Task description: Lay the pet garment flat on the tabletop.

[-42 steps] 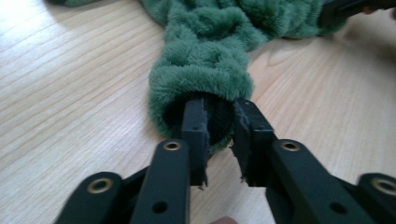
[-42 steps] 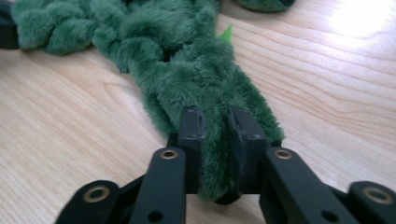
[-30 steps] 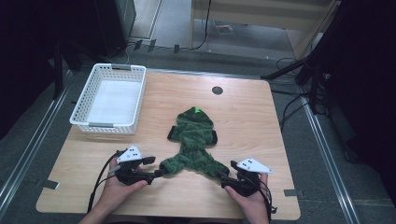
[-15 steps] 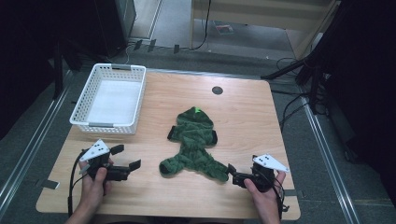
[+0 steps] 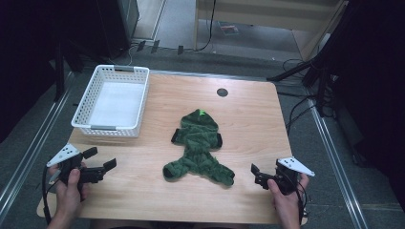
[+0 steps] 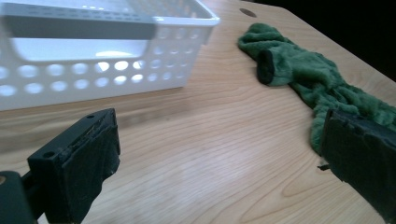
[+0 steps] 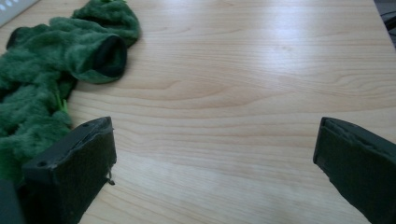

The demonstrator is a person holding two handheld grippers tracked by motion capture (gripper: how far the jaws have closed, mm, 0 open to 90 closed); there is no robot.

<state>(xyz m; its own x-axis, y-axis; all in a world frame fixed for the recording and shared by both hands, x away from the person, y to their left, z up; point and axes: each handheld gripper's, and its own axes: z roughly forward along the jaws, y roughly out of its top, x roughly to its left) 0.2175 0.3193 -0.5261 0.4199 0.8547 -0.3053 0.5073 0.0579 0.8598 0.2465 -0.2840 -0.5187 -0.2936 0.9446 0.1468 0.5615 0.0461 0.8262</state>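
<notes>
A green fuzzy garment [image 5: 198, 148] with black cuffs lies flat at the middle of the wooden table [image 5: 253, 119], hood end away from me. At the front left, my left gripper [image 5: 101, 158] is held open a hand's width from the garment. In the left gripper view the garment [image 6: 308, 70] stretches off to the right, beyond the wide-apart jaws of that gripper [image 6: 217, 130]. My right gripper [image 5: 257, 175] stands open at the front right, just clear of the garment's near leg. Nothing lies between the jaws of the right gripper [image 7: 217, 135], and the garment [image 7: 46, 70] is on its left.
A white perforated basket [image 5: 112, 100] stands at the table's back left, seen close in the left gripper view [image 6: 93, 70]. A round black grommet [image 5: 222, 92] sits near the far edge. Cables and dark stands crowd the floor on the right.
Both grippers have drawn away from the garment's leg ends, the left one leftward and the right one rightward. The garment lies where it was.
</notes>
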